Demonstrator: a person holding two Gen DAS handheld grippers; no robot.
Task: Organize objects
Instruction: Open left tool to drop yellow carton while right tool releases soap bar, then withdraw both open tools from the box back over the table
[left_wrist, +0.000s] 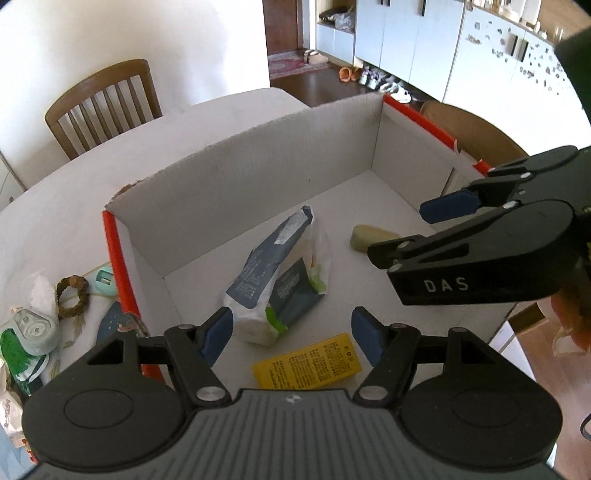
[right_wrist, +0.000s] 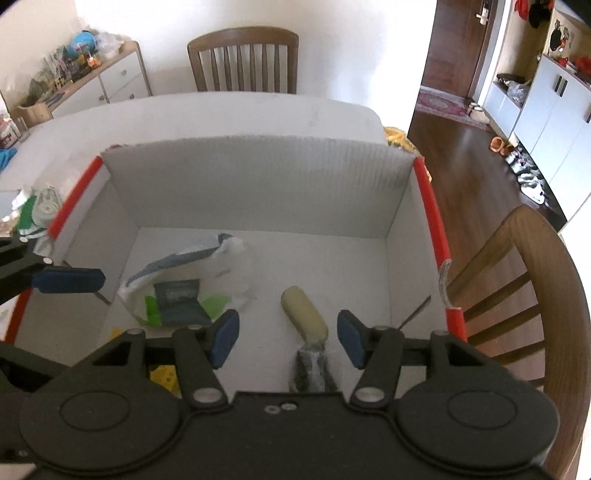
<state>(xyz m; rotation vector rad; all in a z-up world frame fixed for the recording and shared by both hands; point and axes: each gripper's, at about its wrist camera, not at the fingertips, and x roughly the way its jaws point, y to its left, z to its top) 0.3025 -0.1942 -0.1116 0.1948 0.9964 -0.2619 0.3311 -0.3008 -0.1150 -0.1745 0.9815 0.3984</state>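
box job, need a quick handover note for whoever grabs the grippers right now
Left gripper: open, empty, over the box's near end.
Right gripper: open, empty, above the pale roll.
In the box: roll, blue-white bag, yellow packet.
Left to do: clutter on the table outside the box's left wall, including a woven ring and a green-white packet.

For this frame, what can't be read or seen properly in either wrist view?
- Yellow printed packet: small print illegible in the left wrist view; in the right wrist view the right gripper body hides most of it.
- Pale yellow oblong item: its dark wrapped near end is cut off by the gripper body; the right gripper partly hides it in the left view.
- Clutter beside the red-edged white cardboard box: cropped and blurred at the left edge.
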